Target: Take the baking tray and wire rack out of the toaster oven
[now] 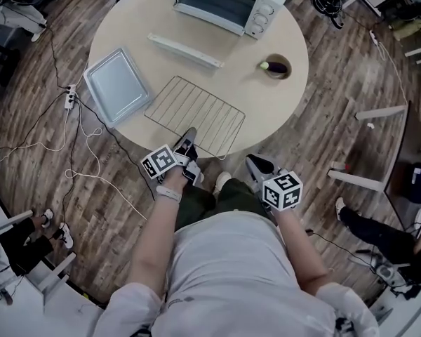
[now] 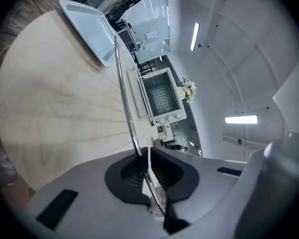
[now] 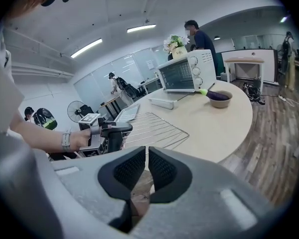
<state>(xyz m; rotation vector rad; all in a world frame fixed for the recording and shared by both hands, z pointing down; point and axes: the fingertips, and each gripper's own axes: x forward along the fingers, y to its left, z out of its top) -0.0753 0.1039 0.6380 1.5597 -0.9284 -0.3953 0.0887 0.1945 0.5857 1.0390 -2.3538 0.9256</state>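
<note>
Round table (image 1: 126, 20): toaster oven (image 1: 224, 2) at far edge, wire rack (image 1: 196, 111) flat at near edge, baking tray (image 1: 117, 84) left of it. Left gripper (image 1: 188, 137) jaws clenched on the wire rack's near edge. Right gripper (image 1: 254, 163) jaws together, empty, off the table.

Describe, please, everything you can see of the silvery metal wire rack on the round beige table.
The silvery rectangular wire rack is a thin metal frame crossed by many close parallel rods, bare and seemingly unbent. It lies about flat on the round beige table, outside the white toaster oven. In the head view it sits right of the grey baking tray and apart from it, its near edge at the table's rim. The left gripper is shut on that near frame rod.
</note>
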